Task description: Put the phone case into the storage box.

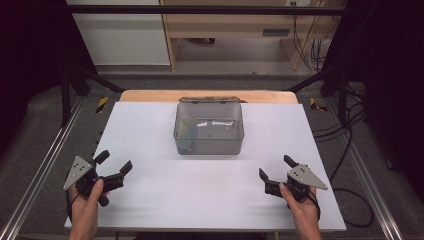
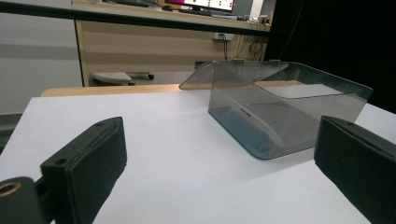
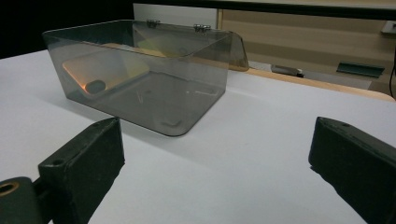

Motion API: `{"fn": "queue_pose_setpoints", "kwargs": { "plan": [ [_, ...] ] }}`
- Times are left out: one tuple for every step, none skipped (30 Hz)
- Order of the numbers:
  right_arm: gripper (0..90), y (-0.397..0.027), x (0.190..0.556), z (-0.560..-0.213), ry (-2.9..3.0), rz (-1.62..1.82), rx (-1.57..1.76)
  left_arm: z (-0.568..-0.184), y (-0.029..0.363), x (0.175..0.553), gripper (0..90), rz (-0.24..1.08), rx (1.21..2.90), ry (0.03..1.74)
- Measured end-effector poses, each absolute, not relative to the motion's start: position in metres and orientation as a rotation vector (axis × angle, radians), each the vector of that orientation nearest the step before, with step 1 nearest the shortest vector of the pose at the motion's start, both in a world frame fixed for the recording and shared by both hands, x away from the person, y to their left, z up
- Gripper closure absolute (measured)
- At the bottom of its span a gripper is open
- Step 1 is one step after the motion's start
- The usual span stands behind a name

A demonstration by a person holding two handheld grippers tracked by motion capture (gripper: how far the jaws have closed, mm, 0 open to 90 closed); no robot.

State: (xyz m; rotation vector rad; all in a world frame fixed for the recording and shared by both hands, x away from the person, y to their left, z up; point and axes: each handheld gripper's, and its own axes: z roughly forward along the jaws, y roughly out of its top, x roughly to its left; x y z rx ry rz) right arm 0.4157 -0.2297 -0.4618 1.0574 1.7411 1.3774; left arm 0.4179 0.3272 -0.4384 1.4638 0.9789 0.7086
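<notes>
A smoky see-through plastic box (image 1: 209,129) stands at the middle back of the white table (image 1: 150,135), its hinged lid (image 1: 209,100) folded open behind it. Nothing lies inside it. My left gripper (image 1: 114,162) rests near the front left edge, jaws wide apart and holding nothing. My right gripper (image 1: 276,168) rests near the front right, also open and holding nothing. In the left gripper view the box (image 2: 280,107) sits ahead to the right, between the spread jaws (image 2: 219,163). In the right gripper view the box (image 3: 140,70) sits ahead to the left, beyond the gripper (image 3: 215,163).
The white table top ends in a wooden strip (image 1: 150,95) at the back. Metal rails (image 1: 40,170) run along both sides, and cables (image 1: 350,150) trail on the floor at the right. A wooden desk (image 1: 240,25) stands beyond the table.
</notes>
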Motion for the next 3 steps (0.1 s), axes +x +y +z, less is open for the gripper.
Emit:
{"fn": "queue_pose_setpoints", "kwargs": {
  "plan": [
    [3.7,-0.2298,0.4157,-0.4618,1.74,1.378,1.057,-0.4387,0.3279,0.4177,2.6,0.708,1.463,0.981],
    [3.7,-0.2299,0.4156,-0.4618,1.74,1.377,1.058,-0.4391,0.3284,0.4177,2.6,0.707,1.46,0.985],
    [3.7,-0.2299,0.4156,-0.4617,1.74,1.378,1.058,-0.4394,0.3288,0.4178,2.6,0.711,1.46,0.986]
  ]
}}
